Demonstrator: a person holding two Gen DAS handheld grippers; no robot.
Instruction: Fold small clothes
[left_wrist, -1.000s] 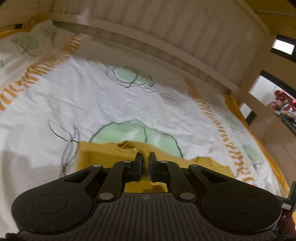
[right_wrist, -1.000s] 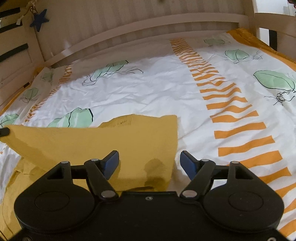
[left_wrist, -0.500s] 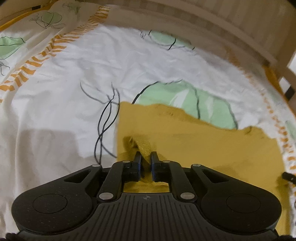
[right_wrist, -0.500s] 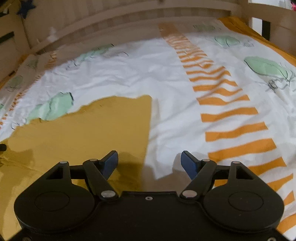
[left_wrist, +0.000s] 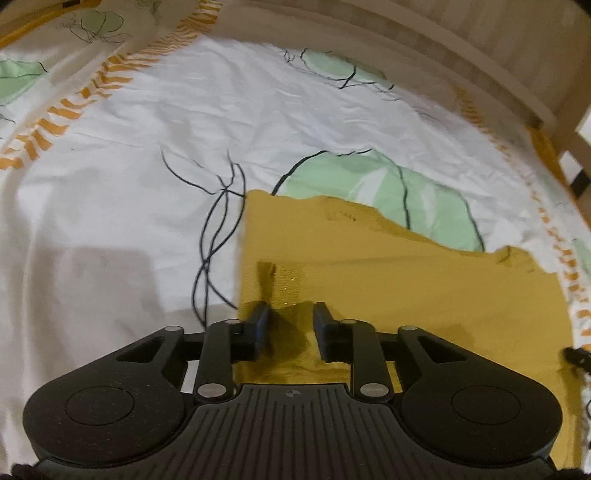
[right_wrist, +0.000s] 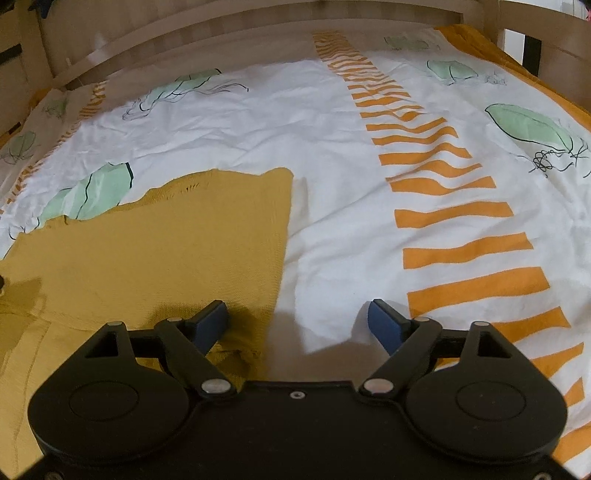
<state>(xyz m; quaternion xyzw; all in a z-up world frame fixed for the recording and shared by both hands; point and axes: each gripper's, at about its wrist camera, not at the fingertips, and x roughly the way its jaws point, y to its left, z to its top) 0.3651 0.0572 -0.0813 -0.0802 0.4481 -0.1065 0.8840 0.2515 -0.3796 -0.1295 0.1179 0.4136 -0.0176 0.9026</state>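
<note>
Ahead of the left tongs (left_wrist: 290, 325), parted with nothing gripped, the mustard-yellow knitted garment (left_wrist: 388, 273) is seen folded on the white leaf-printed duvet (left_wrist: 129, 206); a raised ruck between the jaws could be dragged and the fold undone. From the right wrist, the right tongs (right_wrist: 297, 325) are held wide and empty over the garment's edge (right_wrist: 166, 251), where soft bedding could let layers slip; a pale wooden bed rail (right_wrist: 258, 26) closes the far side.

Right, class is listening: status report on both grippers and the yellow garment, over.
Left gripper open, fabric bunched between its jaws. Right gripper open wide at the cloth's edge. Yellow garment lying flat on the bedsheet. Nothing in the way.
</note>
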